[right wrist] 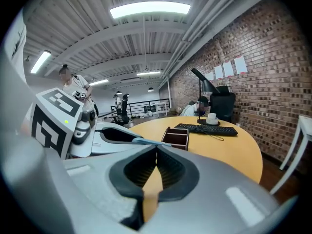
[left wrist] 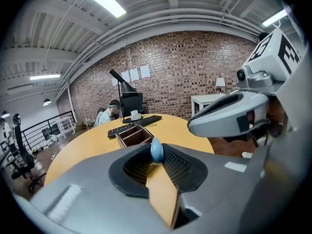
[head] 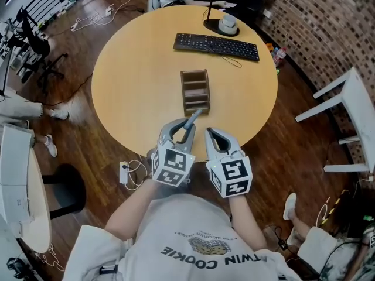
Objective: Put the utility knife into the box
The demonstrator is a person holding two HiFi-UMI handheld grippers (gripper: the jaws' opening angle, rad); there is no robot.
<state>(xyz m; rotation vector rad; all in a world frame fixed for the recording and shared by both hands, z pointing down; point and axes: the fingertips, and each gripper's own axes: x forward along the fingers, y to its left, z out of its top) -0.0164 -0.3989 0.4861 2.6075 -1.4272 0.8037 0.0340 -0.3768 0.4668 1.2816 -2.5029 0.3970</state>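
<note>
Round tan wooden tabletop, one three-slot brown box; beside it, left gripper fingers pinch one grey-blue utility knife, right gripper fingers pressed together.

Tabletop bare around box; keyboard well beyond.

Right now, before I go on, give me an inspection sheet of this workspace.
Surface: round wooden table, no damage seen.
Job's things: utility knife held, tip toward the box mid-table.
Clutter: keyboard and cup at the far edge.
Grippers: left gripper jaws shut on the knife; right gripper jaws together, holding nothing.
Cables: keyboard cable on table; power strip on floor.
Surroundings: brick wall, white table, office chair.
</note>
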